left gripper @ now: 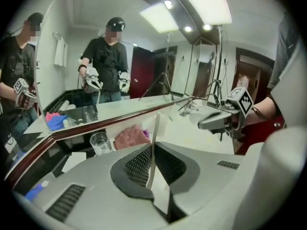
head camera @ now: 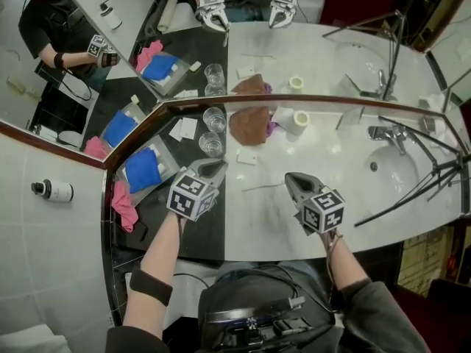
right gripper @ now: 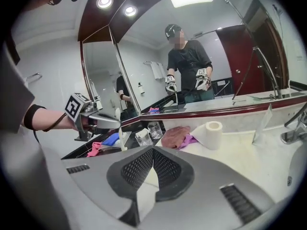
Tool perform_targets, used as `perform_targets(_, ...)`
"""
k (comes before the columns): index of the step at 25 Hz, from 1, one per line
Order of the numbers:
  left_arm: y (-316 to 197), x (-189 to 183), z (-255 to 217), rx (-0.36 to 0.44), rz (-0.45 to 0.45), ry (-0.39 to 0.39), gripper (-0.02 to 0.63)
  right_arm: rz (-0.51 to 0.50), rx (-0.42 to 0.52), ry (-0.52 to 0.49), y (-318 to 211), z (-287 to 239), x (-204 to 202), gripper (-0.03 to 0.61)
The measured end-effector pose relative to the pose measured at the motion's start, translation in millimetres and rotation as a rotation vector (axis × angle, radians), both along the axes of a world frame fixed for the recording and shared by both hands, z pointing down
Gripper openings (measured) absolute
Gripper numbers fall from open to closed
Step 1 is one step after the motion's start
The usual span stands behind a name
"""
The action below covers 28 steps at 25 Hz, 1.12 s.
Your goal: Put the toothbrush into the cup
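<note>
White toothbrush (left gripper: 155,128) stands clamped between the left gripper's (left gripper: 152,152) jaws, its handle rising from them at the frame's centre. A glass cup (left gripper: 100,143) sits on the desk (left gripper: 188,131), left of the jaws. The right gripper's (right gripper: 152,153) jaws are pressed together, empty.

White toothbrush (left gripper: 154,138), brown towel (head camera: 249,123)

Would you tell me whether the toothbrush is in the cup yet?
Not yet: the toothbrush is clamped in the left gripper, apart from the cup.
</note>
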<state>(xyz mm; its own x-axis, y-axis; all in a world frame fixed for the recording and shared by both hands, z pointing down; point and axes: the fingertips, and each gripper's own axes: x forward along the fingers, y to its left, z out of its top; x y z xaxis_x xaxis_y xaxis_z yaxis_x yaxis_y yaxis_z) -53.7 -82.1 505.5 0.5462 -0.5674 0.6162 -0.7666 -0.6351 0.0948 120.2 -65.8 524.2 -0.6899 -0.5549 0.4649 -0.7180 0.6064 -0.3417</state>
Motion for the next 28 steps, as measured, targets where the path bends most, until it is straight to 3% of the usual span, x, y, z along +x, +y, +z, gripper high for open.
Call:
perform_targets(7,54.3,69.7,40.1,-0.078,0.184,-0.117,0.023,0.048,-0.015,-0.006,9.7,4.6,35.2,0.021)
perform_targets(15,105.2,132.1,110.4,-0.171,0.380,-0.347,0.023,0.119,-0.042,-0.007,23.8,17.2,81.3,0.021)
perform_targets(24,125.7,159.1,177.0,-0.181,0.510,-0.565,0.023,0.197,-0.074,0.011,42.7,34.8,132.7,0.021)
perform_targets(28,130.9,171.8,193.3,-0.194,0.531,-0.589,0.025,0.221,-0.085,0.014,49.3,39.4,147.8,0.021)
